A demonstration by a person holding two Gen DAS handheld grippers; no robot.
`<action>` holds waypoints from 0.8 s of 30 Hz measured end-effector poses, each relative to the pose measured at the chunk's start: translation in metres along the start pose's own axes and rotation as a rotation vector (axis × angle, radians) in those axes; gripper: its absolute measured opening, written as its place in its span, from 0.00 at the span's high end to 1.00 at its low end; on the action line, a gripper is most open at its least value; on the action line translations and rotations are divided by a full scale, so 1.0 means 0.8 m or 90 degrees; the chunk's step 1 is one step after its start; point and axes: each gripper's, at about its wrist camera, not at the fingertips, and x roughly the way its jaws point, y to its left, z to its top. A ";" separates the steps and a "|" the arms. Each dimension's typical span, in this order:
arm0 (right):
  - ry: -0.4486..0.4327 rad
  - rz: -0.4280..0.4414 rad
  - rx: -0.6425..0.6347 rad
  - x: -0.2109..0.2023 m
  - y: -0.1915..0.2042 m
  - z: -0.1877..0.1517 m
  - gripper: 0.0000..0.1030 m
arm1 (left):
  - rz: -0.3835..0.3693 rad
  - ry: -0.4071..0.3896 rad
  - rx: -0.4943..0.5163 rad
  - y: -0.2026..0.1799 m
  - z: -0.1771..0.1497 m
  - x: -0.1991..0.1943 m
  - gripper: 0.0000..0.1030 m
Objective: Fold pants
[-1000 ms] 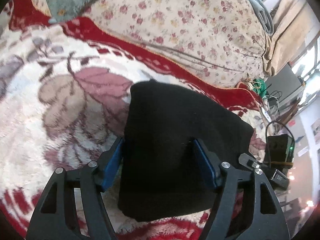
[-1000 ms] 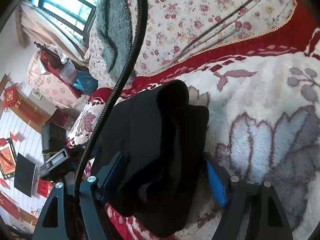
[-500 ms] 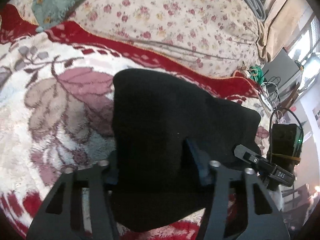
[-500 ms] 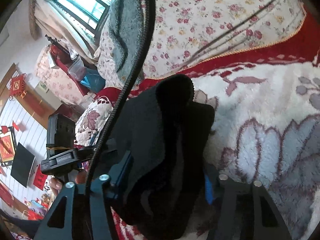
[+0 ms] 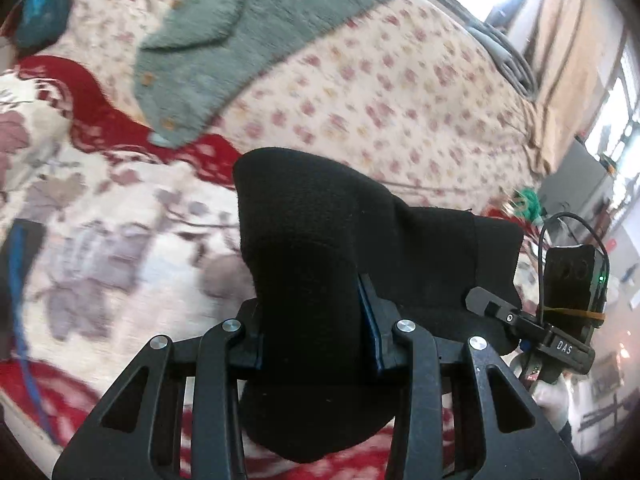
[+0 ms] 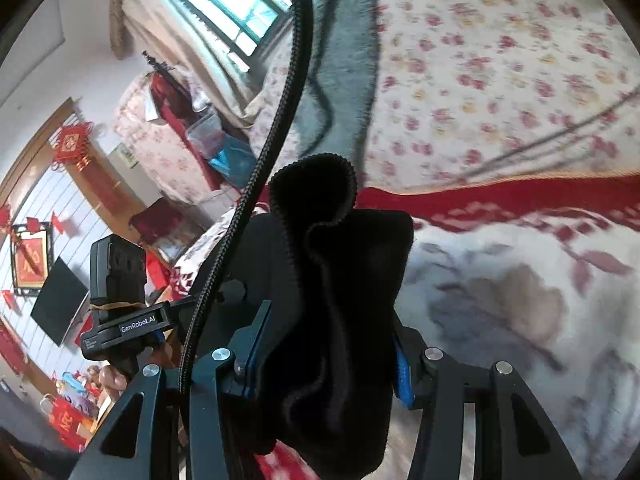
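The black pants (image 5: 312, 248) are bunched into a thick folded bundle, lifted above the plush floral blanket (image 5: 100, 240). My left gripper (image 5: 312, 320) is shut on one end of the bundle, its blue pads pressed into the cloth. My right gripper (image 6: 324, 344) is shut on the other end of the pants (image 6: 344, 264), which rise in rolled folds between its fingers. The right gripper's body shows at the right of the left wrist view (image 5: 560, 320), and the left gripper's body at the left of the right wrist view (image 6: 120, 312).
A floral quilt heap (image 5: 380, 92) with a grey-green knit garment (image 5: 248, 40) on it lies behind the pants. A black cable (image 6: 280, 120) hangs across the right wrist view. Furniture, a window (image 6: 224, 0) and red decorations stand beyond the bed edge.
Both grippers have closed tighter on the pants and raised them off the blanket. The bundle is now narrower and more bunched, and both views have tilted up toward the quilt.
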 end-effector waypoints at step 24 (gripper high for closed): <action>0.160 -0.027 0.012 0.177 -0.010 -0.007 0.40 | 0.082 0.012 -0.124 0.148 -0.034 0.021 0.47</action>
